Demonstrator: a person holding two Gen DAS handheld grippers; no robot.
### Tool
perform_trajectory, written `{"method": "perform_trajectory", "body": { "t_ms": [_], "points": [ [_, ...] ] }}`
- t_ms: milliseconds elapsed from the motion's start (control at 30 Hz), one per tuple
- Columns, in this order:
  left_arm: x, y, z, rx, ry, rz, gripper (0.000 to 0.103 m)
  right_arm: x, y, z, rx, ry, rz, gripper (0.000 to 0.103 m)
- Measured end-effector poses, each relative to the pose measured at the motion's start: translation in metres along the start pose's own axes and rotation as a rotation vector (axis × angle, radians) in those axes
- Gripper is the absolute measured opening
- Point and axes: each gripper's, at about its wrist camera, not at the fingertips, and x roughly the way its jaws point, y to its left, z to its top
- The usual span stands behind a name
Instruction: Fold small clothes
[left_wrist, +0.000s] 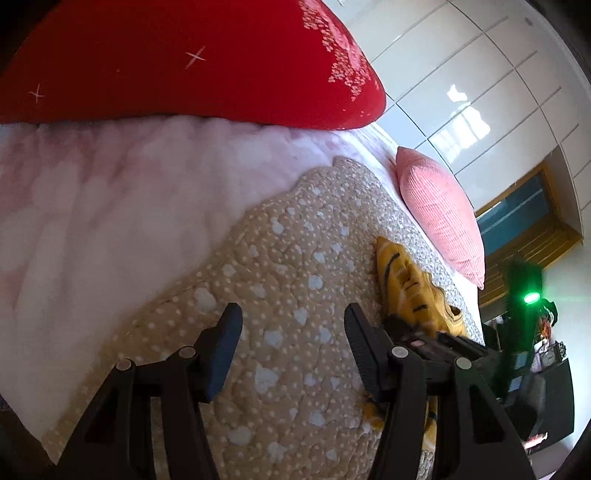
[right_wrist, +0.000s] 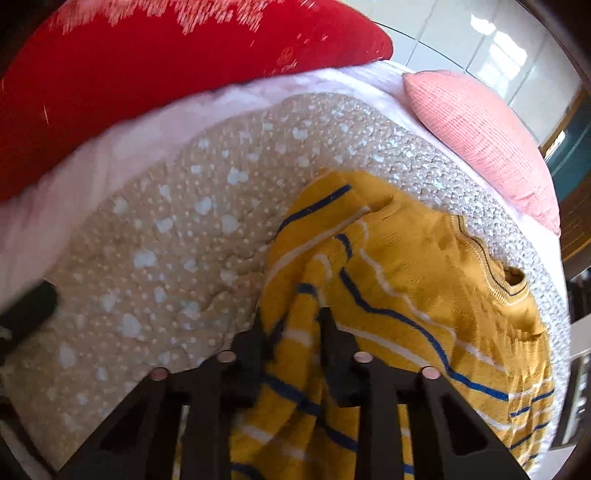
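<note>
My right gripper (right_wrist: 291, 332) clenches the yellow striped shirt (right_wrist: 406, 295) on the beige quilt (right_wrist: 166, 240); left gripper (left_wrist: 291, 350) hangs released beside it.

We see bright daylight glaring off the glossy white wardrobe doors (left_wrist: 461, 110). Both fisheye views bend strongly toward dark rounded corners, and the right wrist view is smeared by motion blur.

- A bed (left_wrist: 92, 206) with pale pink bedding and a beige dotted quilt (left_wrist: 280, 280).
- 1 red pillow (left_wrist: 192, 62) and 1 pink cushion (left_wrist: 439, 210) lie on it.
- Glossy white wardrobe panels (left_wrist: 461, 74) reflect window light.
- Wooden-framed doorway (left_wrist: 524, 221) beyond.
</note>
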Motion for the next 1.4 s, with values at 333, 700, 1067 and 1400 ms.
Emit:
{"method": "perform_trajectory", "body": {
  "t_ms": [333,700,1067,1400],
  "points": [
    [0.008,-0.029,-0.017,0.076,0.004,0.026,0.056,-0.084,-0.117,-0.029,0.265,-0.164,0.117,0.02],
    [0.032,-0.089,-0.056,0.217,0.037,0.035,0.056,-0.096,-0.314,-0.183,0.72,-0.153,0.013,0.014],
    [0.044,-0.129,-0.09,0.374,0.055,0.048,0.056,-0.154,-0.322,-0.213,0.723,-0.268,0.04,0.028],
    [0.042,-0.12,-0.086,0.345,0.087,0.013,0.056,-0.121,-0.255,-0.205,0.537,-0.141,0.054,0.026]
  ]
}}
